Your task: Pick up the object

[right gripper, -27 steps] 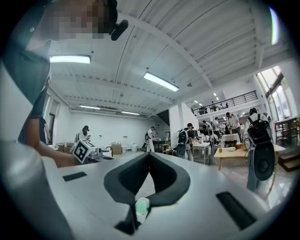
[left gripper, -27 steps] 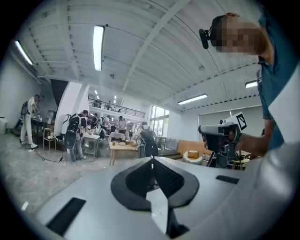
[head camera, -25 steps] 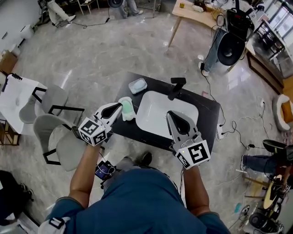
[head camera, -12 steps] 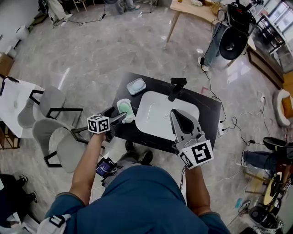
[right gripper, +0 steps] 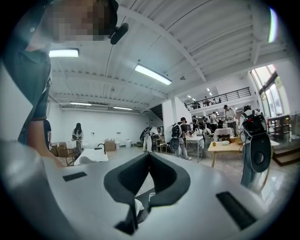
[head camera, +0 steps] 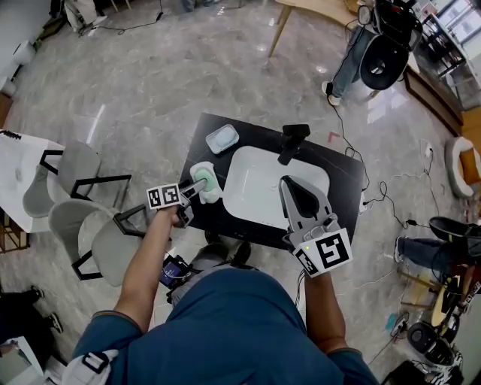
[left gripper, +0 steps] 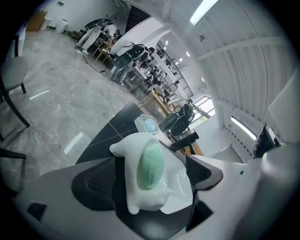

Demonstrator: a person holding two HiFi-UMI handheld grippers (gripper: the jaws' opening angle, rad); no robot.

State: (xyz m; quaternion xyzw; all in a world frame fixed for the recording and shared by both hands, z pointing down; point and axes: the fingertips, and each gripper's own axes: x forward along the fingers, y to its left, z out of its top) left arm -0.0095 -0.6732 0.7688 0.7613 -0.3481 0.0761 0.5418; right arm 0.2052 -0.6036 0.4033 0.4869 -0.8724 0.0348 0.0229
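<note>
A white soap holder [head camera: 208,185] with a green soap bar [head camera: 204,177] in it stands on the black table [head camera: 225,219], left of the white basin [head camera: 259,184]. My left gripper [head camera: 200,187] has come down to it and its jaws have just been opening. In the left gripper view the holder [left gripper: 125,157] and green soap [left gripper: 151,166] sit between the spread jaws of my left gripper [left gripper: 150,161], and the pads do not press on it. My right gripper [head camera: 289,185] hovers over the basin, shut and empty, its tips [right gripper: 149,155] meeting.
A black faucet [head camera: 291,140] stands behind the basin. A clear tray with a pale blue soap [head camera: 223,138] lies at the table's far left corner. Grey chairs [head camera: 79,225] stand left of the table. A person [head camera: 353,64] and a wooden table [head camera: 316,9] are beyond.
My left gripper dropped from high above down to the table, rolled over, and opened from shut around the soap holder. My right gripper drifted slightly over the basin.
</note>
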